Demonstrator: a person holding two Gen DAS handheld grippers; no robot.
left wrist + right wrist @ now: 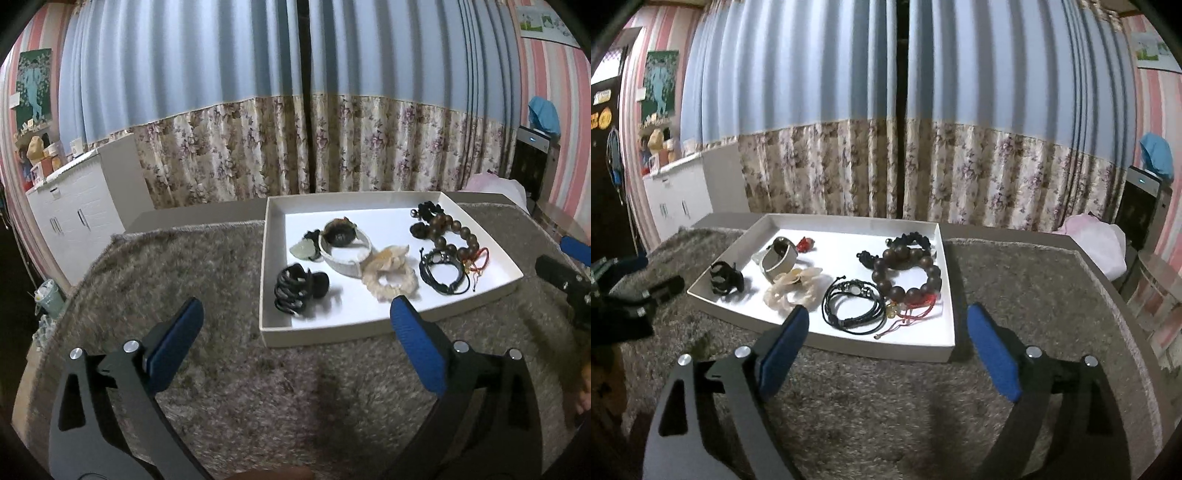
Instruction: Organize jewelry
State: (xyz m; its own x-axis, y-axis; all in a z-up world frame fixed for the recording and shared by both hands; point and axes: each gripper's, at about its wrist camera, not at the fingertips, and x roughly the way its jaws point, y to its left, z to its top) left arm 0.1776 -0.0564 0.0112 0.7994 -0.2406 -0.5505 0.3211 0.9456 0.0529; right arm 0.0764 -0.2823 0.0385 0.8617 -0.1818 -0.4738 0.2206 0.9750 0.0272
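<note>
All the jewelry lies in the shallow white tray (951,343) on the shaggy-covered worktop (886,398); both the left gripper (295,325) and the right gripper (886,332) hover short of its near wall, fingers spread wide and holding nothing. The wooden bead bracelet (908,273) looks the heaviest and stiffest, best pinched across one round bead; the black cord bracelet (851,304) and pale scrunchie (794,291) look light and limp, likely to sag or snag, while the black claw clip (724,282) is rigid and probably slippery along its body.

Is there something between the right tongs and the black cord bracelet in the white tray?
Only the tray's near wall. The right tongs hang open above the rug, and the black cord bracelet lies just beyond that low wall, with nothing on top of it.
</note>
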